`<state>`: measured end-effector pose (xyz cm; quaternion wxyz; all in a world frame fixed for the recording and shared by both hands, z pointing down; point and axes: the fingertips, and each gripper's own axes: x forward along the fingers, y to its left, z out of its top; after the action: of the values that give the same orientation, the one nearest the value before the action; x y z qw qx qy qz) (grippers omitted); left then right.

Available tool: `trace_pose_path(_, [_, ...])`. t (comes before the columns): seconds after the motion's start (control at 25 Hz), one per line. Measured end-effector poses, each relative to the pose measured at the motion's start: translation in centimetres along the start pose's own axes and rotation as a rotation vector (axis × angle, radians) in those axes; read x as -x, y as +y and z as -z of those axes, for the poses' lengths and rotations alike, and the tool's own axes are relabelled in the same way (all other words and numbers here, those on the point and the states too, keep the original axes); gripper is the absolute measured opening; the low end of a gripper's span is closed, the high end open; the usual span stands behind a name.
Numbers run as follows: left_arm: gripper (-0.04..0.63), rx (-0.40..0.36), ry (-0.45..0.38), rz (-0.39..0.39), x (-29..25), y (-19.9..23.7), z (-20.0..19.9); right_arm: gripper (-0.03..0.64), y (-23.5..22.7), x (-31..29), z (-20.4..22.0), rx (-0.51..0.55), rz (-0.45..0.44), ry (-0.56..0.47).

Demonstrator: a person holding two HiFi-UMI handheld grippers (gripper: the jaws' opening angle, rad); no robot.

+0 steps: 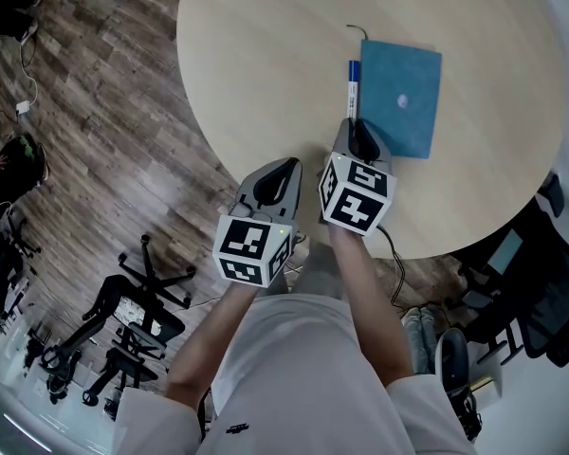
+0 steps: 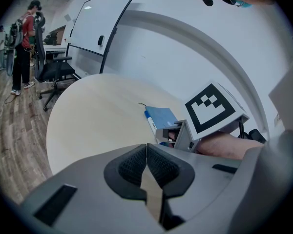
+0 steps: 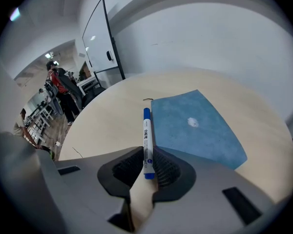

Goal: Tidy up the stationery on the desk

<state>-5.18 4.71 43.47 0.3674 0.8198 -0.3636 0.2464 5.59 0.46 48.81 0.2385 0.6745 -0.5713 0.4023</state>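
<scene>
Two ribbed pads of the right gripper pinch a slim cylindrical marker.

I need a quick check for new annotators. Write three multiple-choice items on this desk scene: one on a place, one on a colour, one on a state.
1. Where does the marker lie?
A. On top of the notebook
B. Beside the notebook, along its left edge in the head view
C. On the floor

2. What colour is the notebook's cover?
A. Red
B. Blue
C. Black

3. How do the left gripper jaws stand?
A. Shut, with nothing between them
B. Shut on the marker
C. Wide open

Answers:
1. B: the marker lies parallel to the notebook's left edge, and its near end sits between the right gripper jaws.
2. B: the cover is blue in all three views.
3. A: the left gripper view shows its pads meeting with nothing between them.
</scene>
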Motion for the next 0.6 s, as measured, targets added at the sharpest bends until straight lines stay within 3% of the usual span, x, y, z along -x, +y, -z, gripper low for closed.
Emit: trace_pose_path(0.6, [0.021,0.004,0.003,0.003,-0.12,0.26,-0.2,0.1,-0.64,0.22,-0.45,-0.023,0.018,-0.021])
